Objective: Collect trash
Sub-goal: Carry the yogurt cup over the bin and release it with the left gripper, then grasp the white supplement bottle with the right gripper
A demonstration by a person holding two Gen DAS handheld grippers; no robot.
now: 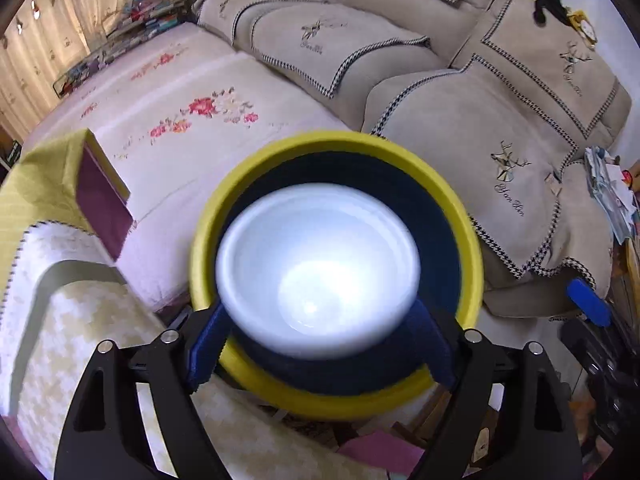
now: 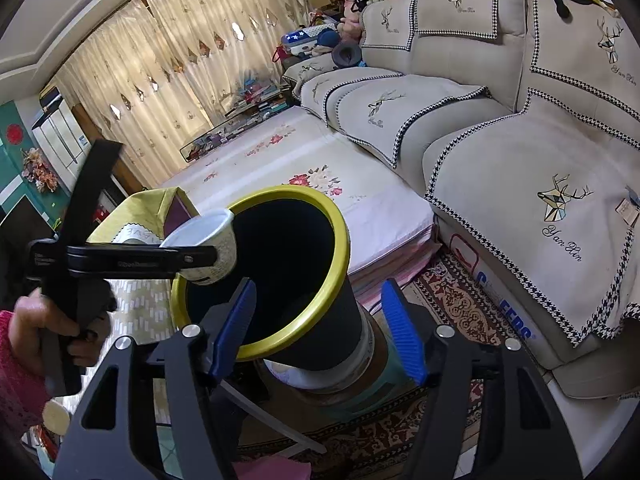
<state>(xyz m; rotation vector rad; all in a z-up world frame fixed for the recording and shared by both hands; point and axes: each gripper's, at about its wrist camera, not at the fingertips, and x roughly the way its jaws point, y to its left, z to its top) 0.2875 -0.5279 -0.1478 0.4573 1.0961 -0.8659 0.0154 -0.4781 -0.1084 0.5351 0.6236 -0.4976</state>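
left gripper point(image 2: 208, 258) closed around white paper cup point(image 1: 318, 270), held at left rim above the bin mouth, frame centre | black round bin with yellow rim point(image 2: 280, 276) upright, centre | right gripper point(image 2: 320, 328) blue fingers wide apart, holding nothing, lower centre.

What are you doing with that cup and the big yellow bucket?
A person is tidying up trash with two hand-held tongs. The left tongs are shut on a white paper cup and hold it right over the mouth of the trash bin, a black bin with a yellow rim. The cup has not been dropped in yet. The right tongs are open and hold nothing, waiting close to the bin. The bin stands on the floor beside the beige sofa.
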